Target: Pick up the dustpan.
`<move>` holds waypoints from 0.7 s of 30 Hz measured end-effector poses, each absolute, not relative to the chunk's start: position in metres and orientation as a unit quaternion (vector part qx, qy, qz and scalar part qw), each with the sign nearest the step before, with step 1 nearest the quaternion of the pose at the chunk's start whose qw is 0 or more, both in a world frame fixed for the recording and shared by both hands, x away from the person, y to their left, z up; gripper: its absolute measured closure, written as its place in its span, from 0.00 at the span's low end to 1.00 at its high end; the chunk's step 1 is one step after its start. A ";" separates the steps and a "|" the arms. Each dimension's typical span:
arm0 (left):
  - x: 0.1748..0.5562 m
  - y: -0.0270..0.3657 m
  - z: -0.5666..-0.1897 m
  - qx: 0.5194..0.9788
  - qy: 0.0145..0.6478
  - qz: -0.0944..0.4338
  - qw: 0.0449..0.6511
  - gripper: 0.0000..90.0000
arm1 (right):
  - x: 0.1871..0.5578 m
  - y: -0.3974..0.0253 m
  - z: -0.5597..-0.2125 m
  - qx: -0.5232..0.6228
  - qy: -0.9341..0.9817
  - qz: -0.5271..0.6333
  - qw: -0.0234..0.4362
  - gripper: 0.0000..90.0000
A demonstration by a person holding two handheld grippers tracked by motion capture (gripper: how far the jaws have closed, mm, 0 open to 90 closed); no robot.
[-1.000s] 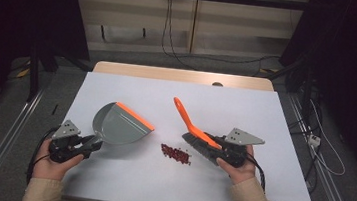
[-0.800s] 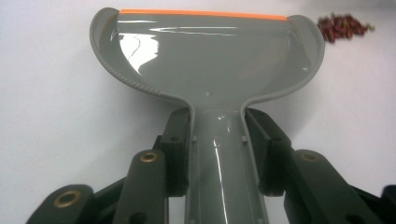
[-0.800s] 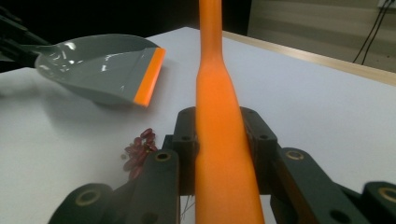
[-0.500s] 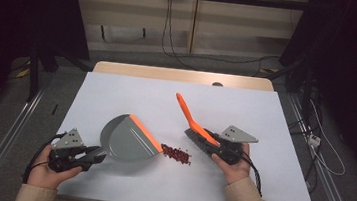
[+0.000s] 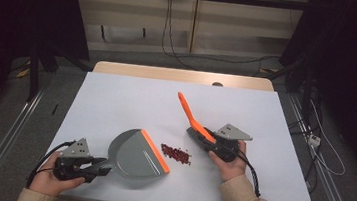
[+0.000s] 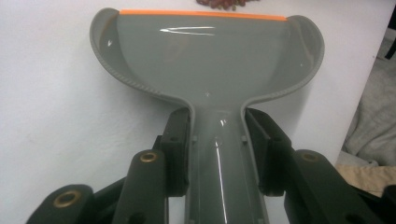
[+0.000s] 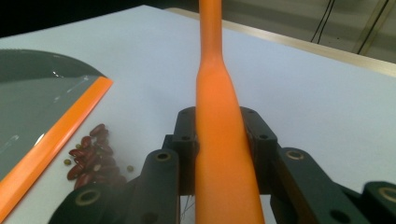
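Note:
A grey dustpan with an orange lip lies flat on the white table. My left gripper is shut on its handle at the front left. In the left gripper view the dustpan spreads out beyond my left gripper. A small pile of red beans lies just off the orange lip. My right gripper is shut on an orange-handled brush, whose handle slants up and away. In the right gripper view the brush handle runs through my right gripper, with the beans to its left.
The table's wooden far edge borders a dark floor with cables. A metal rail runs along the left side. Bare table surface stretches behind the dustpan and brush.
The left gripper has drawn the dustpan toward the front edge and to the right, bringing its orange lip up to the beans. The right gripper with the brush has shifted slightly left.

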State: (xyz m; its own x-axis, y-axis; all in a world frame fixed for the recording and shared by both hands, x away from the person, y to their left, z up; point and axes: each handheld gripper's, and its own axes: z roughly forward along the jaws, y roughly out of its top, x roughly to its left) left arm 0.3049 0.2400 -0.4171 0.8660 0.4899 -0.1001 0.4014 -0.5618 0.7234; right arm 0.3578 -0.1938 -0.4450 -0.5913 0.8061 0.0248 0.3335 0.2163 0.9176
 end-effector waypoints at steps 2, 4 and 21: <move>0.305 0.238 -0.417 0.883 0.248 0.052 0.395 0.69 | 0.358 -0.191 -0.447 0.381 0.748 0.487 0.241 0.79; 0.304 0.237 -0.417 0.887 0.241 0.049 0.392 0.69 | 0.357 -0.188 -0.447 0.383 0.748 0.483 0.245 0.79; 0.304 0.226 -0.421 0.892 0.225 0.036 0.389 0.69 | 0.345 -0.180 -0.445 0.404 0.747 0.464 0.250 0.79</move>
